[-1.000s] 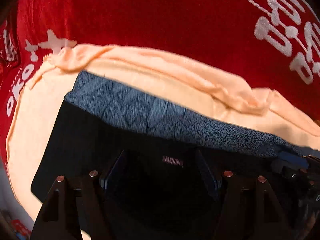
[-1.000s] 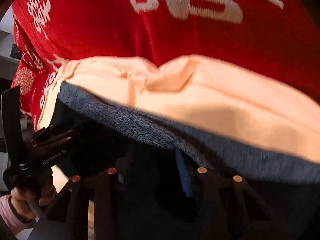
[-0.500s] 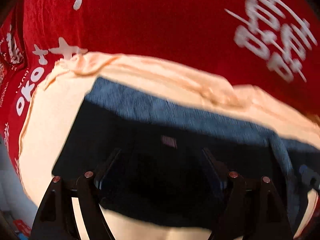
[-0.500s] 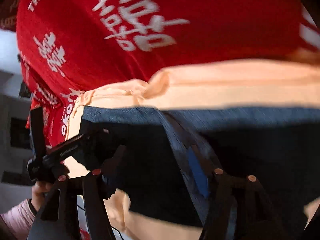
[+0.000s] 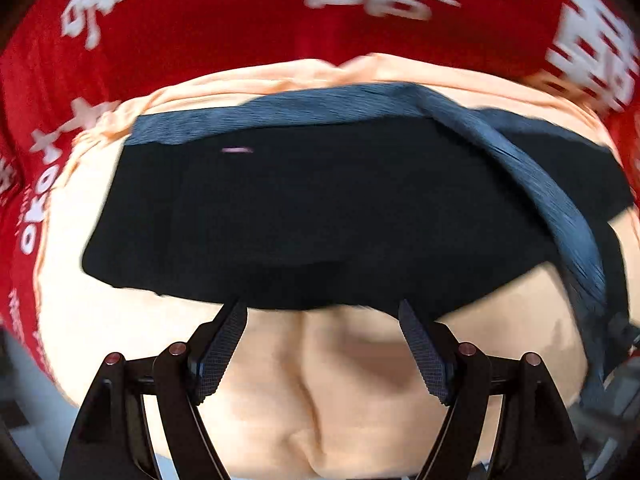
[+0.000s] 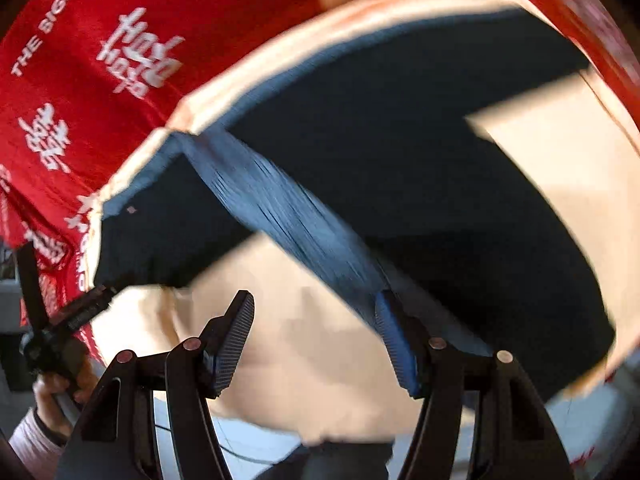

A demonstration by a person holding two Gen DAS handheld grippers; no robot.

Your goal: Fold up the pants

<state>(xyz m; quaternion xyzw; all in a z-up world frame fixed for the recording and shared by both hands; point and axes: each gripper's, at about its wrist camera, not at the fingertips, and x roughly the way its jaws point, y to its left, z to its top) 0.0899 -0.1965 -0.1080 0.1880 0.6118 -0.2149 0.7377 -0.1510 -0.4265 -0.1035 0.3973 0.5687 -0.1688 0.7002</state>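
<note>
Dark navy pants (image 5: 320, 208) lie folded on a peach cloth (image 5: 340, 380). Their blue-grey waistband (image 5: 280, 116) runs along the far edge, and a strip of it crosses diagonally at the right (image 5: 540, 184). My left gripper (image 5: 322, 308) hangs open above the pants' near edge, with only peach cloth under its jaws. In the right wrist view the pants (image 6: 420, 140) fill the upper right. The blurred waistband strip (image 6: 288, 208) slants down to the right fingertip of my right gripper (image 6: 314, 298). That gripper is open, with nothing pressed between its pads.
A red cloth (image 5: 240, 40) with white lettering lies under the peach cloth and covers the far side (image 6: 100, 20). The right wrist view shows the left gripper (image 6: 60, 320) at the lower left, held by a hand (image 6: 52, 388) in a light sleeve. Pale floor shows below the cloth's near edge.
Both grippers have drawn back toward the near edge and risen, so more of the pants shows. The right jaws have widened. The waistband strip now lies diagonally across the pants.
</note>
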